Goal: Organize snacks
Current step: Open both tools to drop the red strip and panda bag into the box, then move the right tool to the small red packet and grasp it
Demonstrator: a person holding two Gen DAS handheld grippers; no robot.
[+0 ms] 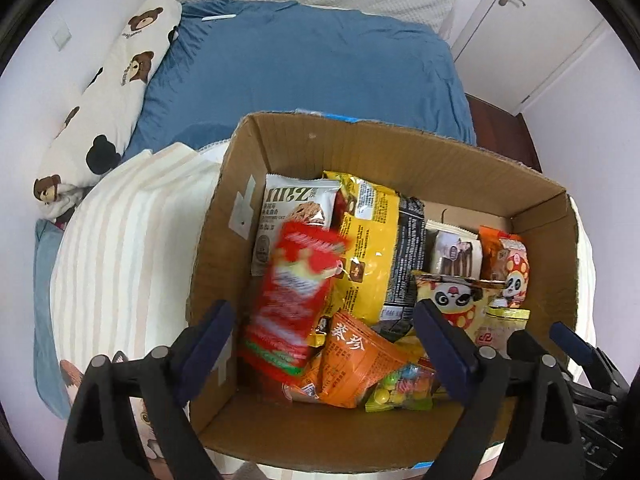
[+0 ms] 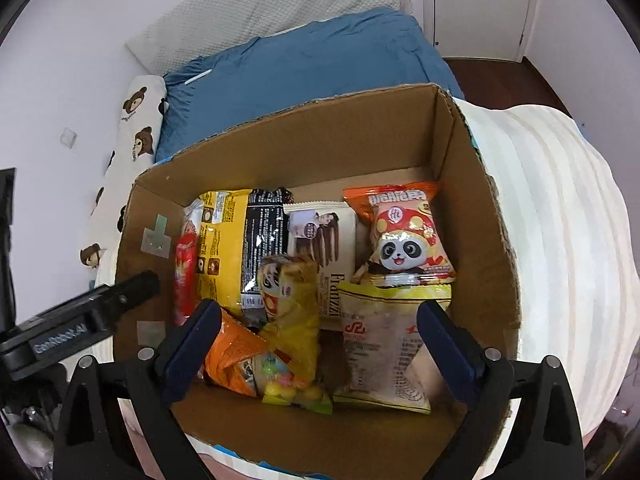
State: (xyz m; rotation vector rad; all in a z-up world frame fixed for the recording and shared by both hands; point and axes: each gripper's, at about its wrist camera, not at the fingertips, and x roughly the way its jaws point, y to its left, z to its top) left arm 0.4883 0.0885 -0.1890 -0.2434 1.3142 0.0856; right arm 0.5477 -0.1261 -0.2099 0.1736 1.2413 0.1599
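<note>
An open cardboard box [image 1: 420, 148] [image 2: 304, 136] on the bed holds several snack packs. A red packet [image 1: 298, 292], motion-blurred, hangs free in the box's left part; it shows edge-on in the right wrist view [image 2: 185, 276]. My left gripper [image 1: 324, 344] is open above the box, jaws wide, touching nothing. My right gripper [image 2: 320, 340] is open over the box's near side, above an orange packet [image 2: 230, 356], a candy bag [image 2: 292, 388] and a pale yellow packet [image 2: 384, 344]. A panda snack pack [image 2: 404, 236] lies at the right.
The box rests on a white striped quilt [image 1: 132, 248] [image 2: 560, 216] on a bed with a blue sheet [image 1: 312, 60]. A bear-print pillow [image 1: 116, 92] lies along the left wall. A yellow bag [image 1: 372, 248] and white biscuit pack [image 1: 296, 216] fill the box's back.
</note>
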